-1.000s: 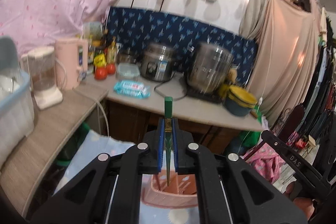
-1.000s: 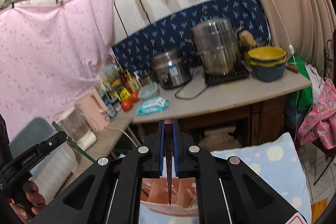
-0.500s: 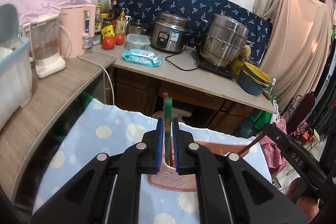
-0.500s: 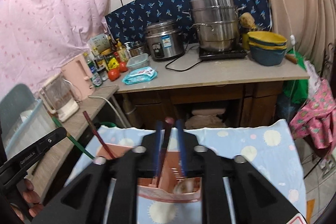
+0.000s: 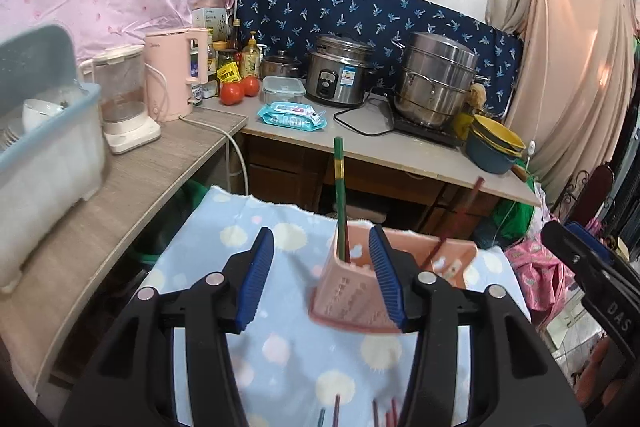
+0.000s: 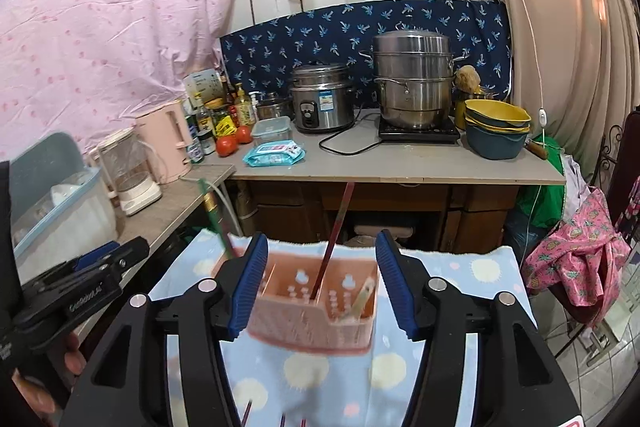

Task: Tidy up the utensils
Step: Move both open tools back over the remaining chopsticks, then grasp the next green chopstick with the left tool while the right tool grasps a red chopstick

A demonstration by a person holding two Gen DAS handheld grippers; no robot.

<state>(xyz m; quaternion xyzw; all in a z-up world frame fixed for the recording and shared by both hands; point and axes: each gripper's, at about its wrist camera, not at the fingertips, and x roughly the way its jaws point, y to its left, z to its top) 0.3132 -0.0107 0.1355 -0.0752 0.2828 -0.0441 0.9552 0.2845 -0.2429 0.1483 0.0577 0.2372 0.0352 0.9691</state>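
Both tongs, clamped on a chopstick each a second ago, now stand wide with nothing between their blue pads, and the two chopsticks have gone into the holder.

The blue spotted cloth [image 5: 280, 355] covers the surface under both cameras. On it sits the pink utensil holder [image 6: 316, 311], divided into compartments. The left tongs [image 5: 322, 277] gape wide, their right pad in front of the holder's near left corner. The right tongs [image 6: 322, 287] are spread just as wide, one pad to either side of the holder.

The green chopstick [image 5: 340, 199] stands nearly upright in the holder's left end compartment. The dark red chopstick [image 6: 334, 239] leans in the compartment near the middle, its top tipped to the right. A pale utensil [image 6: 360, 301] lies tilted in the right compartment. More chopstick ends [image 5: 384, 413] lie on the cloth at the lower edge of the left view.
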